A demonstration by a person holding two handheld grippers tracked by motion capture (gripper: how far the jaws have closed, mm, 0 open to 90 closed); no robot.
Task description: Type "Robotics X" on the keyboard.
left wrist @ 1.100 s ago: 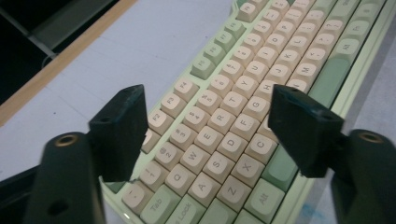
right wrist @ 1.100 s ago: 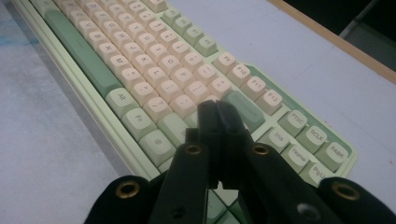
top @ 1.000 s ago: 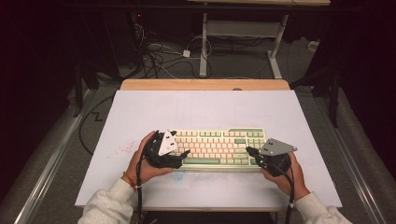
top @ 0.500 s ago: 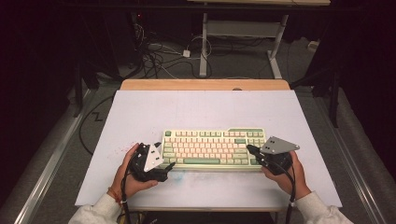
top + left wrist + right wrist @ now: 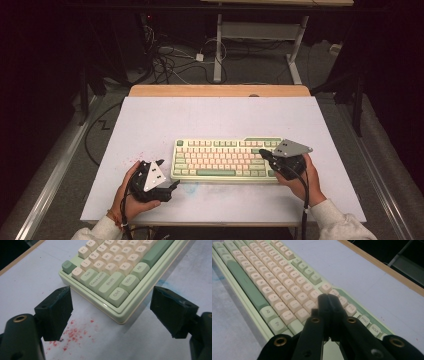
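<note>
On the white worktop (image 5: 220, 115), a green and cream keyboard (image 5: 225, 160) lies between two hand-held grippers.

Near the front edge, the left gripper (image 5: 112, 312) sits just off the keyboard's left end, its black fingers (image 5: 56, 311) spread wide with nothing between them; the keyboard's Ctrl corner lies ahead of the gap, and a scatter of red specks (image 5: 75, 332) marks the worktop beneath. The right gripper (image 5: 328, 302) rests over the keyboard's right end, its fingers pressed together with nothing held, pointing across the keys near the top rows. From above, each gripper is cupped in a hand, the left hand (image 5: 127, 192) beside the keyboard, the right hand (image 5: 305, 175) at its right edge.
</note>
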